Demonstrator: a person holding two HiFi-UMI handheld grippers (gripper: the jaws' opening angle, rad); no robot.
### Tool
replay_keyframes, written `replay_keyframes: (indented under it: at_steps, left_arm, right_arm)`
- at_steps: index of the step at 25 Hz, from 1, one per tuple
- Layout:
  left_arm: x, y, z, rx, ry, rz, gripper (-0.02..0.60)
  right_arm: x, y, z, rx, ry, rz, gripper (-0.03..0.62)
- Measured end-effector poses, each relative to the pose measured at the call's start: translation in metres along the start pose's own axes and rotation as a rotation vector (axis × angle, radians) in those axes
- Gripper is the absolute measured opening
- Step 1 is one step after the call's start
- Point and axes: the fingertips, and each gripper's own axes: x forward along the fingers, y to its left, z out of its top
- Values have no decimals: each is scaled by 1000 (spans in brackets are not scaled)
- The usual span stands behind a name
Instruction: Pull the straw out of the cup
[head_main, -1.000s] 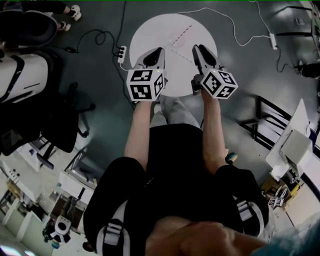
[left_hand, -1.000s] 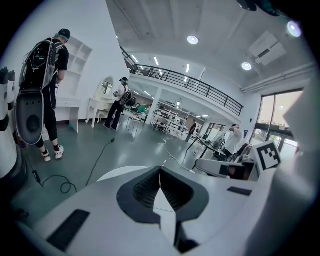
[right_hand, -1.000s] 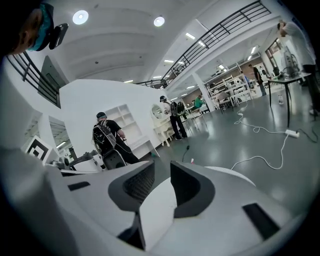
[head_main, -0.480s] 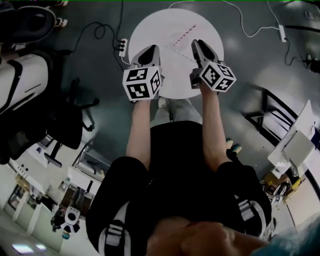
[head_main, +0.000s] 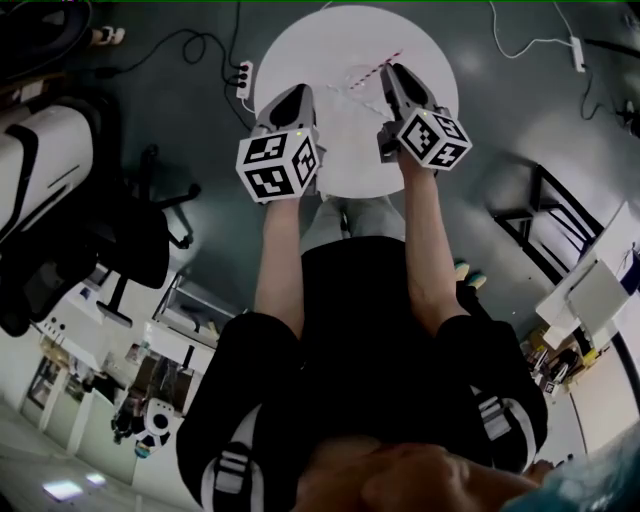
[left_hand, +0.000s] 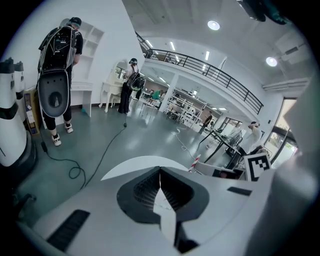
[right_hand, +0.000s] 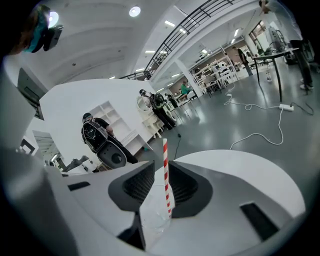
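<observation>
Straw (right_hand: 165, 172) is in the clear cup (right_hand: 153, 216) mid-table (head_main: 330, 35), leaning toward 1 o'clock. The right gripper (head_main: 393, 70) has its jaws narrowly apart around the straw. Left gripper (head_main: 293, 92), at the cup's 9 o'clock, is closed and empty.

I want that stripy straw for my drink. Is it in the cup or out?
In. The straw stands with its bottom end inside the clear cup, and its top pokes up above it.
</observation>
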Motion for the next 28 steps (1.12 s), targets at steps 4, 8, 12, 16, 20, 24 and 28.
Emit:
replay_keyframes:
  at_steps: [4, 8, 12, 16, 20, 24, 28]
  left_arm:
    - [8, 4, 5, -6, 6, 16, 9]
    - [10, 6, 4, -1, 14, 18, 9]
    - [7, 16, 5, -4, 15, 25, 9]
    - [0, 22, 10, -17, -3, 41, 9]
    - [-10, 8, 9, 6, -16, 28, 9]
    - [-21, -2, 14, 18, -43, 14, 9]
    - [-39, -27, 16, 58, -81, -15, 9]
  right_arm:
    - [10, -8, 2, 1, 17, -4, 97]
    - [16, -9, -3, 9, 26, -7, 92]
    - [19, -3, -4, 3, 26, -13, 37]
    - [14, 6, 3, -6, 8, 6, 35]
    - [-2, 15, 15, -35, -20, 17, 35]
    - [-14, 30, 20, -105, -35, 27, 35]
    - [-40, 44, 26, -135, -60, 51, 35]
